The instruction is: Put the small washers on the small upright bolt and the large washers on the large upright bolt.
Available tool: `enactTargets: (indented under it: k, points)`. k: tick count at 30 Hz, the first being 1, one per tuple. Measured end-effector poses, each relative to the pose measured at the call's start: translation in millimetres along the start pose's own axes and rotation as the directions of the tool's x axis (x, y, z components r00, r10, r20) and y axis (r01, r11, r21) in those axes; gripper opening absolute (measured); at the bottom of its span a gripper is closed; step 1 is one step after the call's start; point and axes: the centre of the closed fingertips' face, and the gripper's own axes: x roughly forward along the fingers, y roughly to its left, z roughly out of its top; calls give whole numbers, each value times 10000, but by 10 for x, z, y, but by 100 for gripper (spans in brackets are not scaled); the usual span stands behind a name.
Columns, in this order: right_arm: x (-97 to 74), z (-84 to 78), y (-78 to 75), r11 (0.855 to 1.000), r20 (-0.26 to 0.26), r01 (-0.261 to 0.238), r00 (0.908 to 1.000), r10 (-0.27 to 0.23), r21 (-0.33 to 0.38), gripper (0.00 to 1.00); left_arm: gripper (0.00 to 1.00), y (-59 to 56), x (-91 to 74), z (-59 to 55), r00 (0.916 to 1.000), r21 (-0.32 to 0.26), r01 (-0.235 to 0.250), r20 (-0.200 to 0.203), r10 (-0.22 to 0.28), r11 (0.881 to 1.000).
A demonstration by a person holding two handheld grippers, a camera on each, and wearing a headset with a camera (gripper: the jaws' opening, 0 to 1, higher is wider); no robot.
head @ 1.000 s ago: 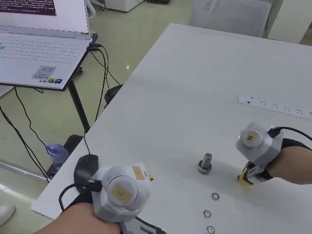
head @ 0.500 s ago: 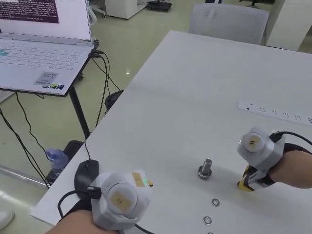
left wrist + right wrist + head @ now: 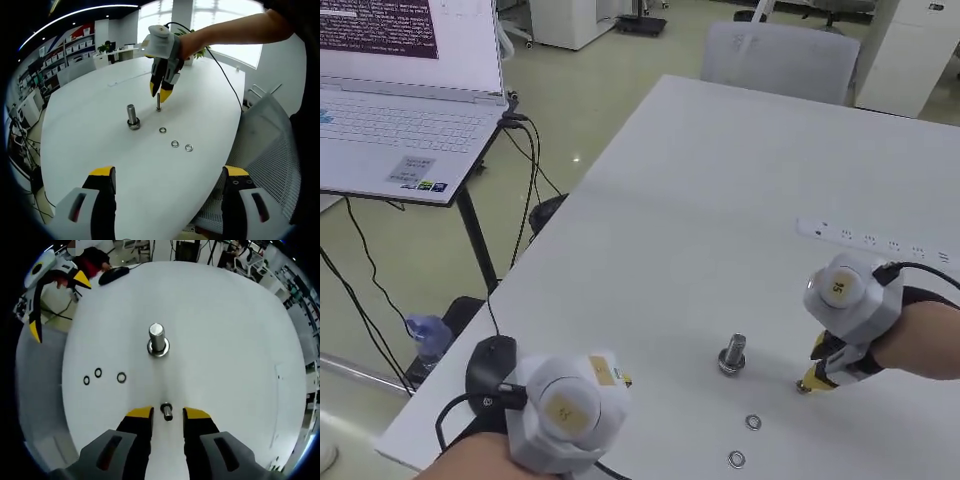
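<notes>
A large upright bolt (image 3: 731, 355) (image 3: 132, 116) (image 3: 157, 338) stands on the white table (image 3: 700, 200). To its right stands a small upright bolt (image 3: 803, 385) (image 3: 158, 101) (image 3: 166, 411). My right gripper (image 3: 815, 375) (image 3: 159, 93) (image 3: 168, 413) straddles the small bolt, open, with a narrow gap on each side. Three washers (image 3: 753, 422) (image 3: 175, 144) (image 3: 98, 372) lie flat in a loose row near the bolts. My left gripper (image 3: 560, 410) (image 3: 169, 175) (image 3: 57, 305) hangs wide open and empty at the near table edge.
A laptop (image 3: 390, 110) sits on a stand left of the table, with cables hanging from it. A black mouse (image 3: 490, 360) lies at the near left corner. A white power strip (image 3: 870, 242) lies at the right, and a grey chair (image 3: 780, 60) stands beyond the far edge.
The head camera has tilted, so the whole picture has shifted. My right gripper stays beside the large bolt, and the small bolt's foot now shows at its tips. The left gripper holds still.
</notes>
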Motion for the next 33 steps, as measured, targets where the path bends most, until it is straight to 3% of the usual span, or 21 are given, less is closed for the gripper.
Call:
enactTargets:
  k: [14, 23, 33]
  points:
    - [-54, 220, 254, 9987, 375, -207, 9990, 225, -459, 25, 87, -13, -21, 58, 9998, 35, -79, 170, 78, 10000]
    - [59, 355, 521, 9950, 597, -618, 9960, 666, -790, 27, 87, 10, -24, 52, 9998, 76, -97, 152, 96, 9999]
    - [210, 356, 671, 9867, 479, -811, 9949, 886, -1407, 26, 87, 11, -42, 96, 9996, 110, -163, 227, 160, 9998]
